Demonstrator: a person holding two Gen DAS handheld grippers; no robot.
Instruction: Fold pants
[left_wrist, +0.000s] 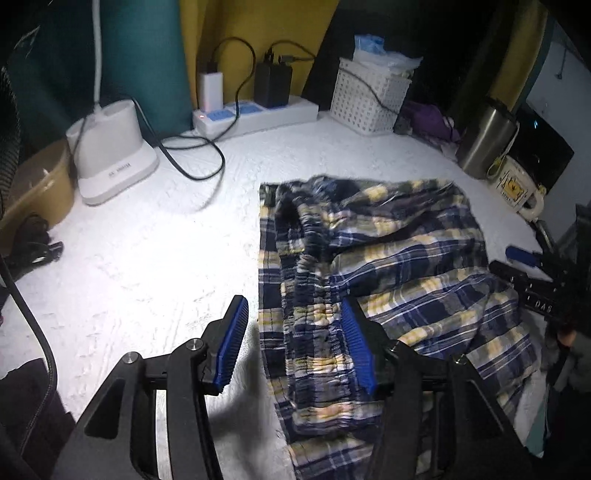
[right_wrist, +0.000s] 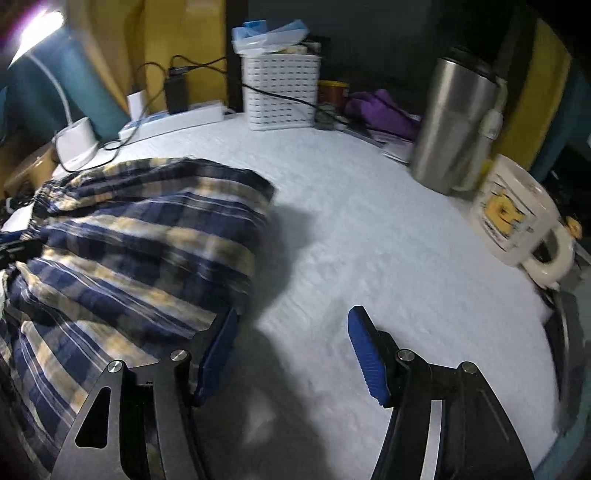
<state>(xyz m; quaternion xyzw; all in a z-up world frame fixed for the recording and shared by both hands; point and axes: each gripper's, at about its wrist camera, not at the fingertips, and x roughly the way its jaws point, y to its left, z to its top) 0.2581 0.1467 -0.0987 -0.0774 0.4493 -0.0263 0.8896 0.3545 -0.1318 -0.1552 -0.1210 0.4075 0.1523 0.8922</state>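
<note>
Pants (left_wrist: 388, 266) bunched on white cover (left_wrist: 147, 266), waistband lengthwise toward camera.

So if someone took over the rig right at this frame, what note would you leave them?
Left gripper: jaws apart, straddling the pants' elastic waistband, not clamped.
Right gripper: jaws apart, nothing between them, over bare white cover beside the pants' edge.
Plaid pants: bunched on the cover, roughly doubled over, rumpled.
Done: apparently a rough first fold.
Left: smooth it flat, fold again, square up.
</note>
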